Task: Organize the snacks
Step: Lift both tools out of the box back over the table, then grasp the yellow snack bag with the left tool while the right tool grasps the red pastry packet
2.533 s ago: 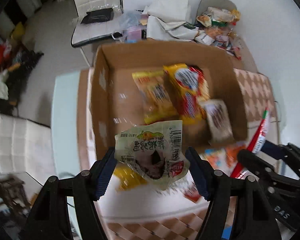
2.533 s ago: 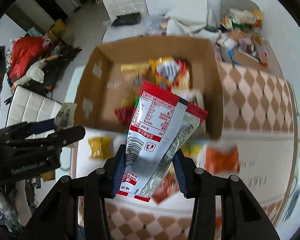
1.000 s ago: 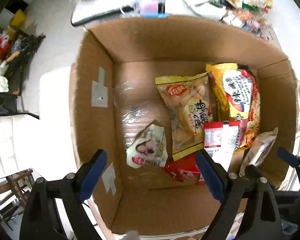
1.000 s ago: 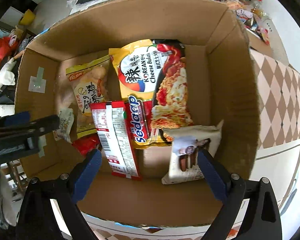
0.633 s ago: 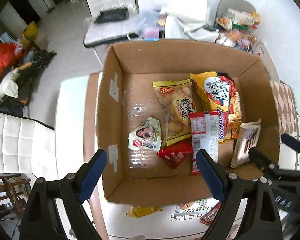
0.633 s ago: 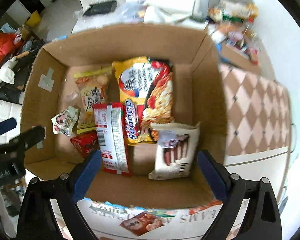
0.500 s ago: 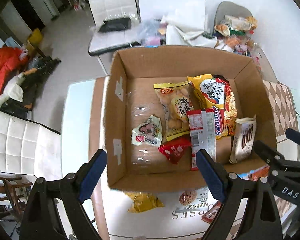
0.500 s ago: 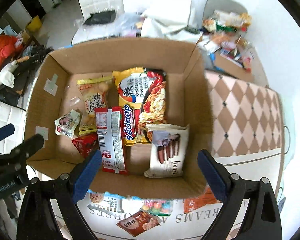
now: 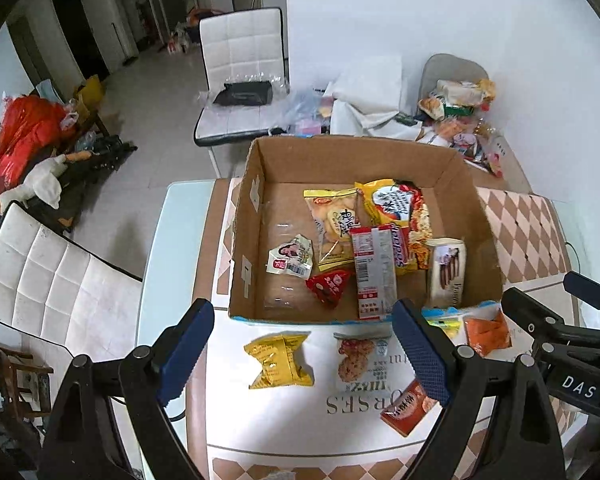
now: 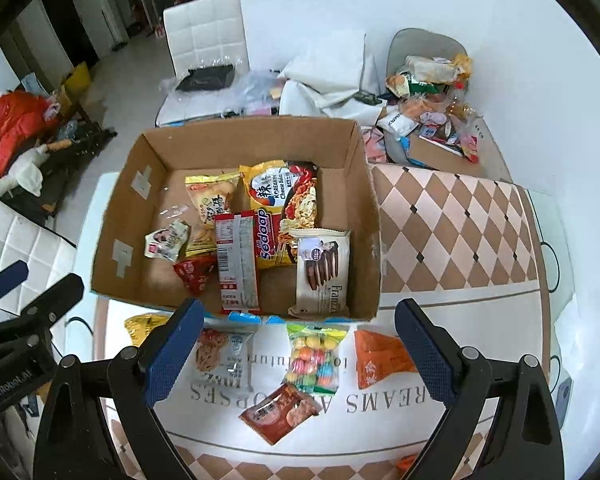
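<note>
- On the table [image 10: 452, 308], a cloth with brown diamonds is lying under the cardboard box [image 10: 364, 200]; snack packets are sitting inside it, more lying loose just in front: cookie packet [image 10: 222, 356], candy bag [image 10: 316, 354], orange packet [image 10: 380, 356].
- Both the left gripper [image 9: 302, 354] and right gripper [image 10: 296, 354] are hanging above with fingers spread, gripping nothing.
- Beyond, white chairs [image 9: 242, 80] are standing on pale floor.

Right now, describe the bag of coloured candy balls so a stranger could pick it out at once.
Find the open cardboard box on the table. On the white cloth just in front of its near wall lie loose packets; the candy bag is between a cookie packet and an orange packet. It alone is clear, showing pastel balls, with green edges.
</note>
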The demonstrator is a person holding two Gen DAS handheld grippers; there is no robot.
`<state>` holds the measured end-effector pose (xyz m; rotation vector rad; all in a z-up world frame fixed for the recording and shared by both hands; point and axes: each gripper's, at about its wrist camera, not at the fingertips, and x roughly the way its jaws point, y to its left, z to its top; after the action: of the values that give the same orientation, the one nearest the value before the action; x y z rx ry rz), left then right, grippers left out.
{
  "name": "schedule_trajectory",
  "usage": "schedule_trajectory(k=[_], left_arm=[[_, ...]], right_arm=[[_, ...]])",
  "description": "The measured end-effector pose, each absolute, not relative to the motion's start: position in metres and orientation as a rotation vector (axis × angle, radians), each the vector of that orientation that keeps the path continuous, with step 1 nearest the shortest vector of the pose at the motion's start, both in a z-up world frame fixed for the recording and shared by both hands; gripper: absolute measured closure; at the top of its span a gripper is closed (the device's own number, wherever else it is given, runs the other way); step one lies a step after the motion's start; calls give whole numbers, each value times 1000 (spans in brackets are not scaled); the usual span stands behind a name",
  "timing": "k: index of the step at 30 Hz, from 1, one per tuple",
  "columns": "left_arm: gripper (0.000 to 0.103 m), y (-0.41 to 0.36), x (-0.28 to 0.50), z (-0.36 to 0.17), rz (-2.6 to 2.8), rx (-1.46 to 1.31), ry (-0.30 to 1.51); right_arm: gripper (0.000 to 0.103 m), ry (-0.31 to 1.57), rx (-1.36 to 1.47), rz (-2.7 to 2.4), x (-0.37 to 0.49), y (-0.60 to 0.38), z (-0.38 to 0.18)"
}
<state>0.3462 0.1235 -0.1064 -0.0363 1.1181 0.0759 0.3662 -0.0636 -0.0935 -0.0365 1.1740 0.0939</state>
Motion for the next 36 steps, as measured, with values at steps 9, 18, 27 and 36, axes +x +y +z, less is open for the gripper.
schedule_trajectory(k=[9, 18, 27, 36], left_arm=[[12, 123, 320, -82, 79, -58, 1066], [12, 137, 315, -137, 134, -92, 1216], [12, 165, 341, -263, 151, -203, 1506], [12, 165, 365, -333, 149, -215, 1645]], right_arm=[[5, 1141, 18, 123, 332, -71, -62], [5, 1333, 190, 116, 315, -91, -124], [5, 1589, 349, -7, 306, -106, -249], [5, 1735, 462, -108, 295, -102, -328]])
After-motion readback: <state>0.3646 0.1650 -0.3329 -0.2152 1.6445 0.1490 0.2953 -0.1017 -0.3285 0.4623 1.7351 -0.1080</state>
